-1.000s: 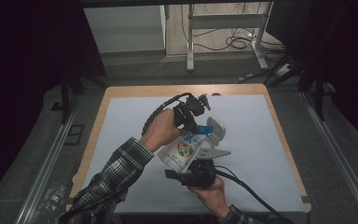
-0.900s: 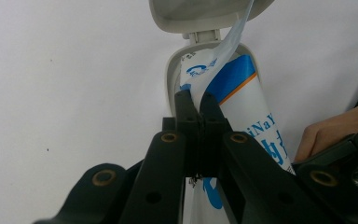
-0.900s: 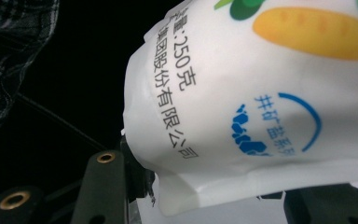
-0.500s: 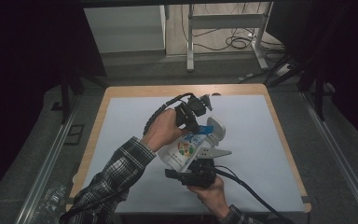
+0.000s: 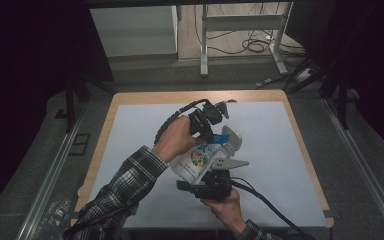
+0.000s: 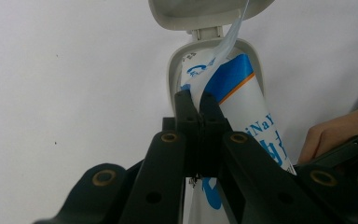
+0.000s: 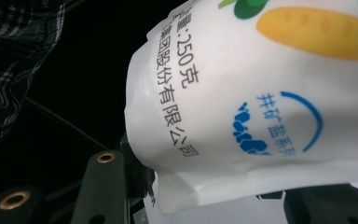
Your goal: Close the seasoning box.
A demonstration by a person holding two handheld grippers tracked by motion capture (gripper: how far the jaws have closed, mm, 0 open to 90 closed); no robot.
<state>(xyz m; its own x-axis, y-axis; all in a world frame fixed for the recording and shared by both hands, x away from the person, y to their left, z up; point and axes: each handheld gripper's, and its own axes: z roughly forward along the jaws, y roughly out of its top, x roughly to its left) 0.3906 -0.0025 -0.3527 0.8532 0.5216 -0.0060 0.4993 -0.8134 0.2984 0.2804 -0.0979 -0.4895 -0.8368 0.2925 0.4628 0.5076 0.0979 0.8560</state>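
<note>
Now left tool [image 6: 199,105] pinched tight on seal strip [image 6: 223,49], right tool [image 5: 207,181] half-open, clamping container [image 5: 200,159].

Glossy plastic pack showing against matt black grippers and a pale matt table cover

The white container [image 5: 200,162] is looking like smooth printed plastic film, catching a soft sheen in the right gripper view [image 7: 261,102], while its hinged lid [image 6: 205,11] is appearing as hard, satin grey-white plastic and the thin strip [image 6: 223,46] pinched at its mouth is reading as translucent film. The left gripper [image 6: 198,100] and right gripper [image 5: 210,187] are showing matt black plastic with brass-coloured metal rivets. The table [image 5: 145,97] is showing a light wood edge under a smooth, matt pale sheet [image 5: 280,145]. The sleeve [image 5: 125,190] is looking like soft woven plaid cloth.
</note>
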